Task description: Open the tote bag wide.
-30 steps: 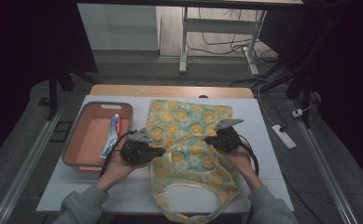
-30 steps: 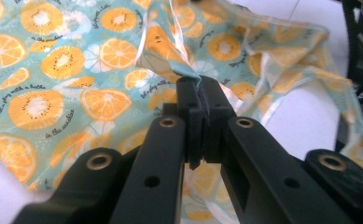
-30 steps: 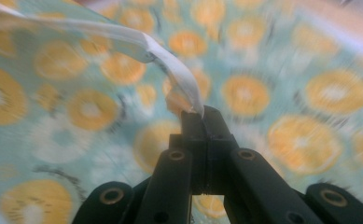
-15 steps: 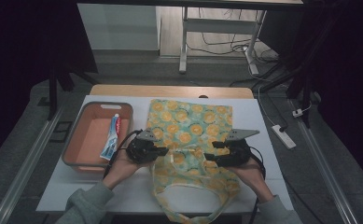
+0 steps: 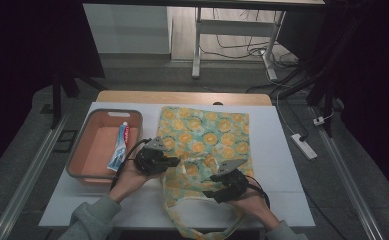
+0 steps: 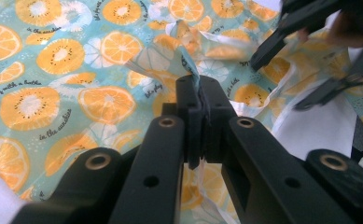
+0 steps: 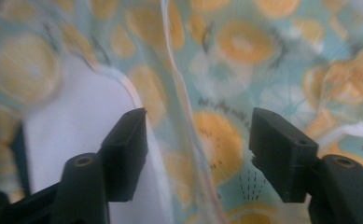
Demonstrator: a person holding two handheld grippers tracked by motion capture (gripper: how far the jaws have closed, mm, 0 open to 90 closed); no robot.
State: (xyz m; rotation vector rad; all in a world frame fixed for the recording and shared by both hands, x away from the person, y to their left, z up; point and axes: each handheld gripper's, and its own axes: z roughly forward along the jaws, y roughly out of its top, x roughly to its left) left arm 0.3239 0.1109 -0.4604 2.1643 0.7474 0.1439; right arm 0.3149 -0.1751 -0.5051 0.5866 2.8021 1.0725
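- A white table (image 5: 282, 165) is sitting in a dark room, with a wooden strip along its far edge.
- Grey floor is showing around the table, and cables are lying on it past the far side.
- One white power strip (image 5: 304, 146) is lying on the floor to the right of the table.
- One cloth bag (image 5: 204, 135) with orange fruit slices on blue-green is lying flat in the middle of the table. Its handles are pointing toward the person.
- One orange tray (image 5: 84, 172) is sitting on the table just left of the bag.
- One toothpaste tube (image 5: 120, 146) is lying inside the tray, along its right side.
- Two grippers are being held, one in each hand.
- The left gripper (image 6: 198, 100) is pinching a fold of the bag's cloth near the bag's opening. Its jaws are closed tight on the cloth.
- The right gripper (image 7: 198, 140) is hanging over the bag's near end with its jaws wide apart. They have just been closing a little. A thin edge of the bag is running between them, and the pads are not pressing on it.
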